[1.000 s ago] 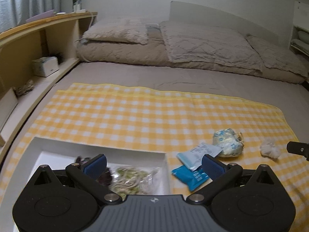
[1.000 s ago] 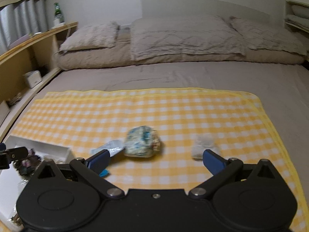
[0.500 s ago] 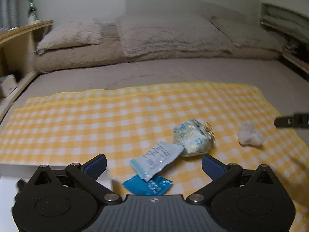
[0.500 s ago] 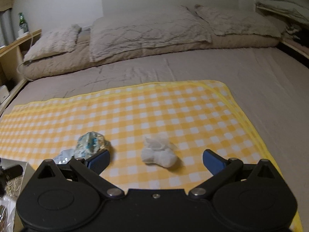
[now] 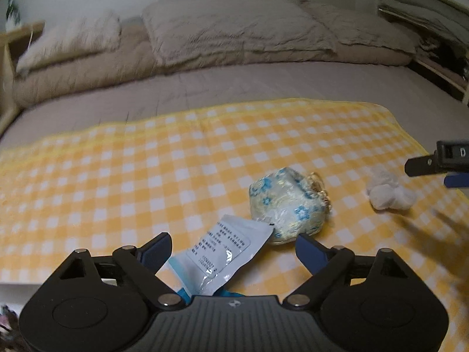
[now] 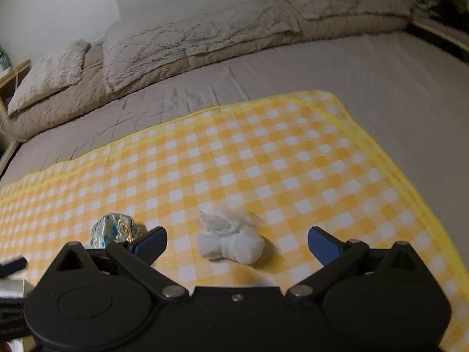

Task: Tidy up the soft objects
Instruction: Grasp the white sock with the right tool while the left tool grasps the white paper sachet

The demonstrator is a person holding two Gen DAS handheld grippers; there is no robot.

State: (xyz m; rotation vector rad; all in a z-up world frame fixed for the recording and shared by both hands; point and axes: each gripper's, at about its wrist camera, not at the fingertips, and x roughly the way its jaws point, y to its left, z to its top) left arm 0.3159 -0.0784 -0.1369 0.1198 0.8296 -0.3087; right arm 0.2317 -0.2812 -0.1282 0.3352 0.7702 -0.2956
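The left gripper [image 5: 233,246] tilts downward, blue pads [image 5: 307,253] wide apart at four and eight o'clock, and its jaws are closing with nothing pressed between them. The right gripper [image 6: 237,240] also tilts downward, jaws spread wide; its tip shows at three o'clock in the left wrist view.

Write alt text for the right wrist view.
The open right gripper hovers over a white cloth bundle lying between its fingers on a yellow checked blanket. A blue floral pouch sits to its left; grey pillows lie behind.
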